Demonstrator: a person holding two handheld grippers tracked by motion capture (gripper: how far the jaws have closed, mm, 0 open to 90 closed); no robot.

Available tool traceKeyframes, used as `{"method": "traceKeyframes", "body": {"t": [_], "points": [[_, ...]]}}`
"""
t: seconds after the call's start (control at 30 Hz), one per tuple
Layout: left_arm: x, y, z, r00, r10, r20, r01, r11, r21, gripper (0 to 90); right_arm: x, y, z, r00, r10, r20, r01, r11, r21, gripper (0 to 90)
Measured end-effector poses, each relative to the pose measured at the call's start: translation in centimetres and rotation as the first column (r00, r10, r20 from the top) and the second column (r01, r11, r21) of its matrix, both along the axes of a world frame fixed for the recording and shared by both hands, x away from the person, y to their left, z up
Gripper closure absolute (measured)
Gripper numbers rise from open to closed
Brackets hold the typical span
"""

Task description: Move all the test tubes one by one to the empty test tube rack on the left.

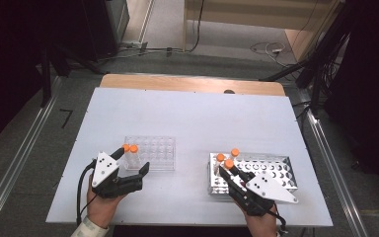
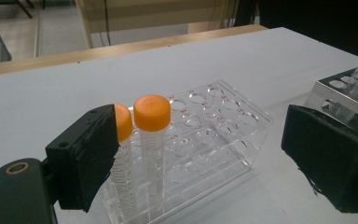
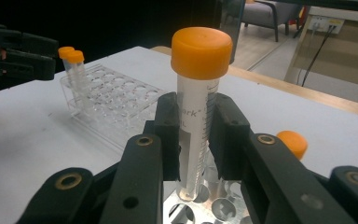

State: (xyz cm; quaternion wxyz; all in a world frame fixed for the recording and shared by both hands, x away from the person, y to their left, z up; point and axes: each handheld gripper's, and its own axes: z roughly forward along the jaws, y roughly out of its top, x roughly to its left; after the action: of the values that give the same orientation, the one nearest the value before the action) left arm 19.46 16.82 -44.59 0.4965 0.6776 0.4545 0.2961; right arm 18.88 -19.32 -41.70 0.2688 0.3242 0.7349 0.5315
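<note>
A: Your right gripper [image 3: 193, 135] is pinching an orange-capped tube [image 3: 196, 93] just below the cap, upright, its tip right above the holes of the metal rack [image 1: 276, 170] on the right side of the table [image 1: 187, 113]. What worries you?

B: The grip sits high on a smooth, slim tube. If you tilt your hand, the lower end can swing and catch the rim of a hole, and the light rack may lift or skid with it.

A: And your left gripper [image 1: 131, 165]?

B: Its jaws are spread wide, one pad [image 2: 86, 156] just beside the two capped tubes [image 2: 142, 149] standing at the near-left corner of the clear rack [image 2: 205, 135]. A careless sweep there would likely knock them or shove that rack.

A: Anything else on the right?

B: Two more orange caps [image 1: 227, 155] stand near your held tube; you could bump them while moving it, so I'd judge a straight vertical path safest
</note>
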Motion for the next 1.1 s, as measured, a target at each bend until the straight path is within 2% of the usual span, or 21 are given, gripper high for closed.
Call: {"method": "traceKeyframes", "body": {"t": [0.5, 0.7, 0.97, 1.1], "points": [[-0.1, -0.2, 0.0, 1.0, -0.009, 0.003, 0.009, 1.0, -0.002, 11.6, 0.7, 2.6, -0.8, 0.9972, 0.069, -0.028, -0.07, 0.998, -0.009, 72.2], [-0.2, -0.4, 0.0, 0.9999, -0.017, 0.004, 0.017, 0.9999, -0.001, 11.6, 1.2, 4.4, -1.9, 0.9941, 0.1, -0.043, -0.101, 0.994, -0.04, 72.2], [-0.4, -0.4, 0.1, 0.9998, -0.021, 0.007, 0.021, 0.9997, -0.013, 11.8, 2.0, 5.8, -2.6, 0.9875, 0.13, -0.088, -0.133, 0.991, -0.024, 72.2], [-0.5, -0.4, 0.1, 0.9996, -0.027, 0.007, 0.027, 0.9996, -0.011, 12.6, 2.1, 6.6, -2.8, 0.9852, 0.143, -0.095, -0.146, 0.989, -0.027, 72.2]]}}
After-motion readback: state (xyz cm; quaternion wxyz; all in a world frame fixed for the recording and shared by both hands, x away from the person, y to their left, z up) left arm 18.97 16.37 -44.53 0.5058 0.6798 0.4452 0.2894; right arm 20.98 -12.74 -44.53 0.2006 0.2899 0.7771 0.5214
